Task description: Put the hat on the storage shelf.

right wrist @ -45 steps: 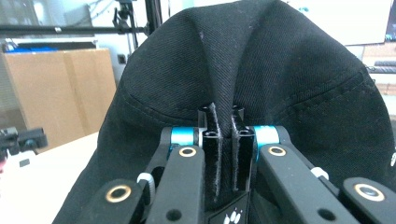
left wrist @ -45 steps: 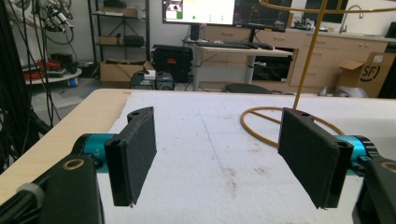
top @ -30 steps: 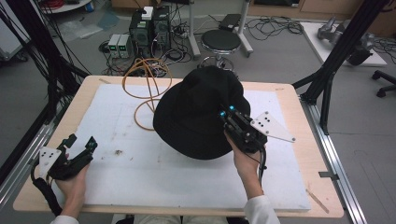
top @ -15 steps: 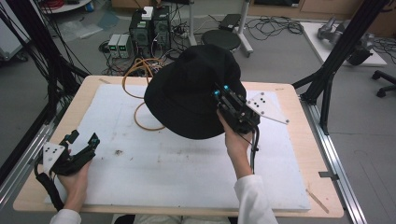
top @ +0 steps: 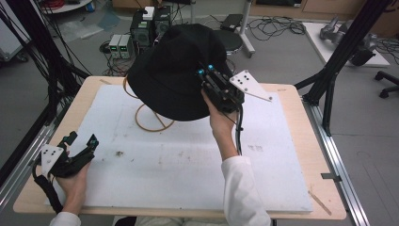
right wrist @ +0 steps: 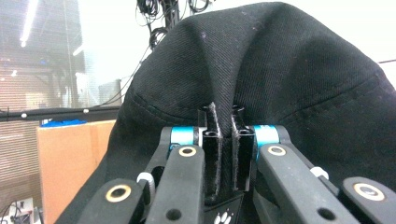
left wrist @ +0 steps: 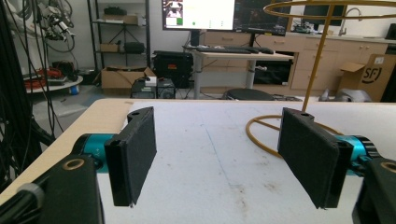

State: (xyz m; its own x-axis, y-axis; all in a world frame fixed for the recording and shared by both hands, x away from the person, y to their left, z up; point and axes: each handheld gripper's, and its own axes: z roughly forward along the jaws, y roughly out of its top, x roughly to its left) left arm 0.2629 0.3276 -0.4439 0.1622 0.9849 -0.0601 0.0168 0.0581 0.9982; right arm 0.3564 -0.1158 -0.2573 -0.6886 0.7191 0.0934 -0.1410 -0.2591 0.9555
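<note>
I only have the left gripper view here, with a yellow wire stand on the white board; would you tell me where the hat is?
Observer: The black fabric bucket hat is lifted above the yellow wire stand, not resting on it.
Operator: What is holding it?
Observer: The right gripper is shut on a fold of its brim.
Operator: And how does my left gripper stand from above?
Observer: The left gripper sits near the white foam board's front left corner, jaws open, with nothing between them.
</note>
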